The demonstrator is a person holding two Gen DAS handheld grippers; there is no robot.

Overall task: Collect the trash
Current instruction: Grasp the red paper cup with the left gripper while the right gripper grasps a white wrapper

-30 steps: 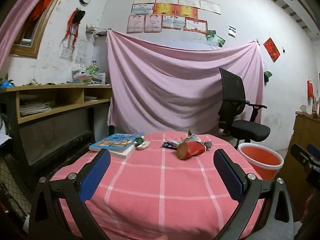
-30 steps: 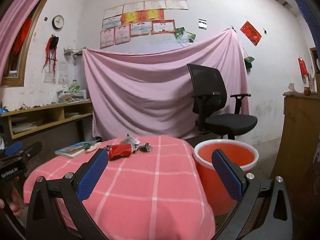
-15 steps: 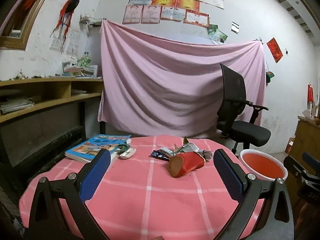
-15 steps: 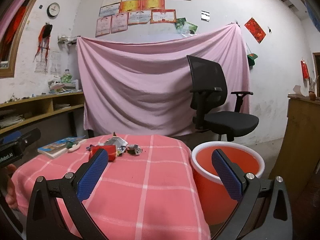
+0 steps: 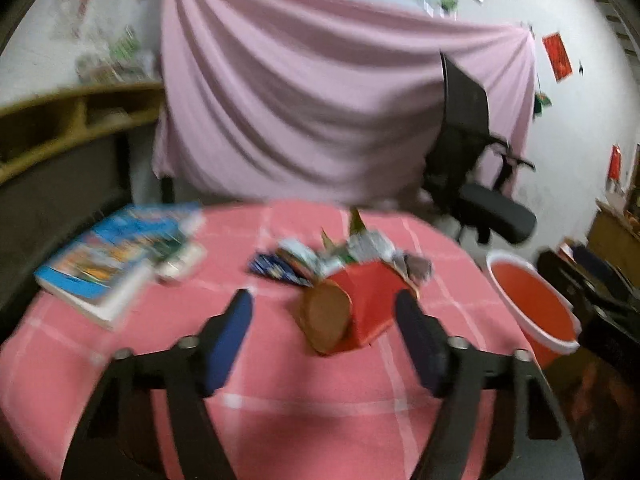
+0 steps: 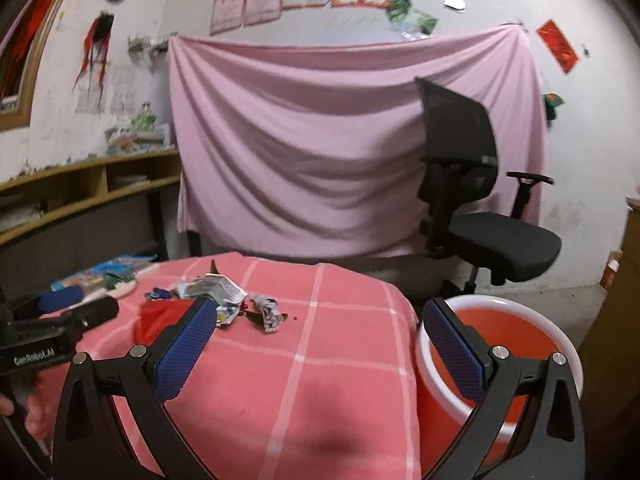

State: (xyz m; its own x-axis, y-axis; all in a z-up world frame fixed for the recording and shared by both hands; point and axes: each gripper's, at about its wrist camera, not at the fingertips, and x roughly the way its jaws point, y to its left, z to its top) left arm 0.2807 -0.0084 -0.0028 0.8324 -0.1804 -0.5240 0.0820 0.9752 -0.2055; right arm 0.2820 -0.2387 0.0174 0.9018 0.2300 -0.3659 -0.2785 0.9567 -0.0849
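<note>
A red paper cup lies on its side on the pink checked tablecloth, with crumpled wrappers just behind it. My left gripper is open, its blue pads on either side of the cup, not touching it. The view is blurred. In the right wrist view the cup and wrappers lie at left of centre. My right gripper is open and empty over the table's right edge. A red bucket stands on the floor beside the table and also shows in the left view.
A blue book and a small white object lie at the table's left. A black office chair stands behind the bucket. A pink sheet hangs on the back wall. Wooden shelves line the left.
My left gripper has moved forward and down until its pads flank the red cup. My right gripper has moved a little closer to the table and bucket. Both stay open.
</note>
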